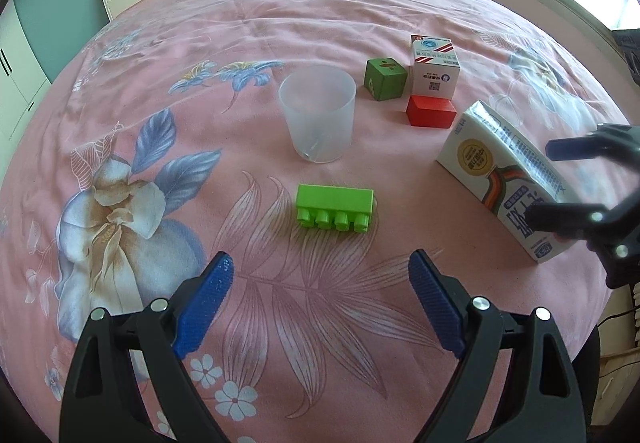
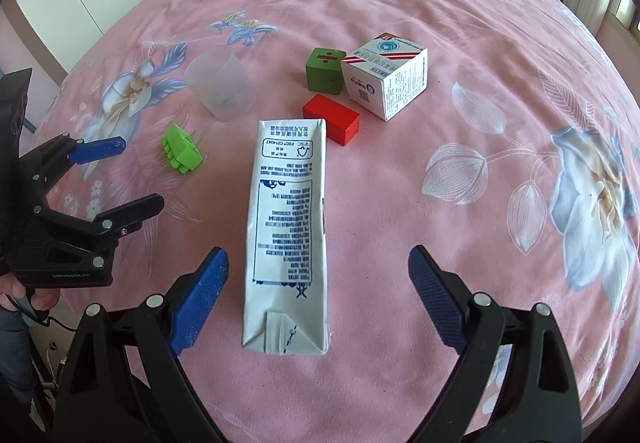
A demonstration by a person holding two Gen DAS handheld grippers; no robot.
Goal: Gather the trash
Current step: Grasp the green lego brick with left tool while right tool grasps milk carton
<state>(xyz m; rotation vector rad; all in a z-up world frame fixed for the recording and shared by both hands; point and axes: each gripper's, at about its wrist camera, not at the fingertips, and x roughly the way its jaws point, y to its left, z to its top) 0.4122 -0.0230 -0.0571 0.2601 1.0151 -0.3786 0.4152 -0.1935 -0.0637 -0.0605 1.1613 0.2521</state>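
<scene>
The right gripper (image 2: 318, 275), jaws spread wide, straddles the white printed milk carton (image 2: 286, 231) lying flat on the pink floral bedspread (image 2: 460, 203) and should close squarely across its narrow sides, while the left gripper (image 1: 322, 277) waits open near the bright green studded brick (image 1: 335, 206).

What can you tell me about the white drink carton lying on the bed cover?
The drink carton is a tall white paperboard box, lying flat on its side on the pink floral cover. Blue printed text covers the upper face; another face shows a gold circle and coloured stripes. A folded flap end points toward the right hand-held gripper, whose open jaws stand on either side without touching. Nothing else touches it; the red block lies just beyond its far end.
</scene>
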